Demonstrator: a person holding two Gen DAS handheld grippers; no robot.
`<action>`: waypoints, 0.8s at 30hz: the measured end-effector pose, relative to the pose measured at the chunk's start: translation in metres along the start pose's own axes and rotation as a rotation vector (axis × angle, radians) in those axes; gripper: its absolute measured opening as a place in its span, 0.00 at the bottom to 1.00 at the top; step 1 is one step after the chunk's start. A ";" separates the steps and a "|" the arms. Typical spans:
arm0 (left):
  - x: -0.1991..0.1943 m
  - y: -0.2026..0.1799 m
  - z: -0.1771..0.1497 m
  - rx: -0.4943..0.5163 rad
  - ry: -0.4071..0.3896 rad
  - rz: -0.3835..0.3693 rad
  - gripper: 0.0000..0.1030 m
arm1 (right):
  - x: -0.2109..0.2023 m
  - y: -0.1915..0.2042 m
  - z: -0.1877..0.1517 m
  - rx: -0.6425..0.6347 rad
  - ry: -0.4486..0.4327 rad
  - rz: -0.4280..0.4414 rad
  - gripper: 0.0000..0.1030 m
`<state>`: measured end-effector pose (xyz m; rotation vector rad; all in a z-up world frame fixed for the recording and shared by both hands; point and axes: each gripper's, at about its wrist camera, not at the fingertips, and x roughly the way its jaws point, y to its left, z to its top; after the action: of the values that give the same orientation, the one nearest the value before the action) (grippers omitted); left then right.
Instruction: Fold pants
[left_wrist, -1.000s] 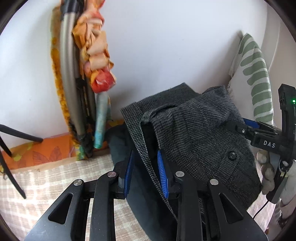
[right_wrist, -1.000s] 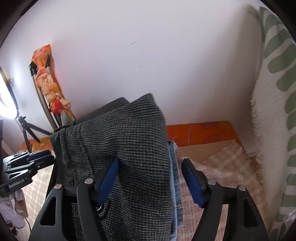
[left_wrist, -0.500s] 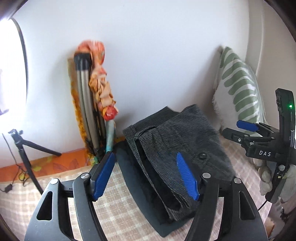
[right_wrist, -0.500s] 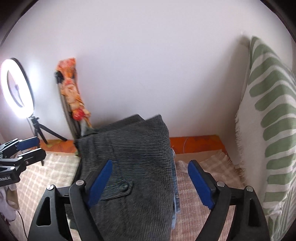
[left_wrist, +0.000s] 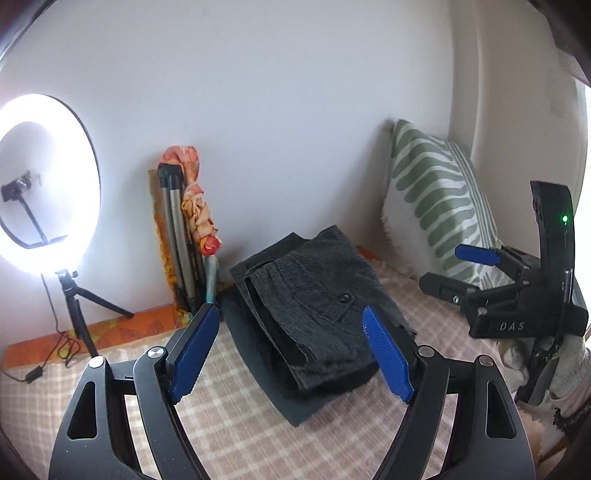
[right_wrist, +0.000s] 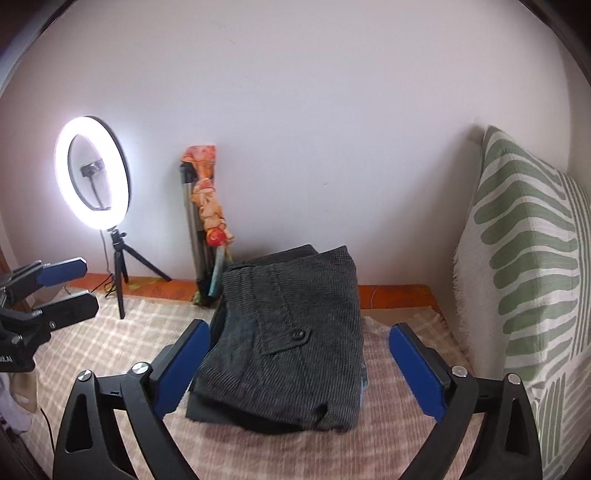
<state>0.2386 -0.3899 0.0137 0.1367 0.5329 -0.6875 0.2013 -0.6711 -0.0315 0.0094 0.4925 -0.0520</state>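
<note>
Left wrist view showed the left gripper (left_wrist: 291, 354) with blue pads spread wide and holding nothing, hovering short of the folded grey corduroy pants (left_wrist: 317, 314). Lay at about 12 o'clock from those pads, stacked on a darker folded garment (left_wrist: 295, 402) on the checked bedspread (left_wrist: 229, 435). Showed also the right gripper (left_wrist: 461, 269) at 3 o'clock, apart from the cloth, its pads likewise parted around nothing. Right wrist view gave the same bundle between and beyond its own spread pads (right_wrist: 417, 373), buttoned pocket flap (right_wrist: 291, 339) facing up, a strip of blue denim (right_wrist: 364, 384) peeking out beneath the right edge. Stood a lit ring light (right_wrist: 92, 173) on its tripod at 10 o'clock, a wrapped stand (right_wrist: 207, 221) against the wall at 11, a green-striped pillow (right_wrist: 528, 266) at 3. Looked like the fold was essentially finished, with release done and only tidying left. Called, probably, for a light press along the top edges rather than a fresh pinch, since the ribbed cloth seemed thick and springy and a snagged corner could drag the top layer off the stack. Best kept both tools low and level, clear of the tripod legs.
</note>
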 end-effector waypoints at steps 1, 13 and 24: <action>-0.006 -0.001 -0.003 -0.002 -0.003 -0.003 0.78 | -0.007 0.004 -0.004 -0.001 0.000 -0.003 0.98; -0.068 0.002 -0.060 -0.010 0.043 -0.042 0.79 | -0.092 0.049 -0.050 0.026 0.002 -0.096 1.00; -0.120 0.014 -0.110 -0.025 0.057 0.015 0.79 | -0.138 0.086 -0.091 0.053 -0.027 -0.128 1.00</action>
<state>0.1235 -0.2787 -0.0197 0.1366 0.5942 -0.6634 0.0413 -0.5769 -0.0463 0.0287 0.4638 -0.1901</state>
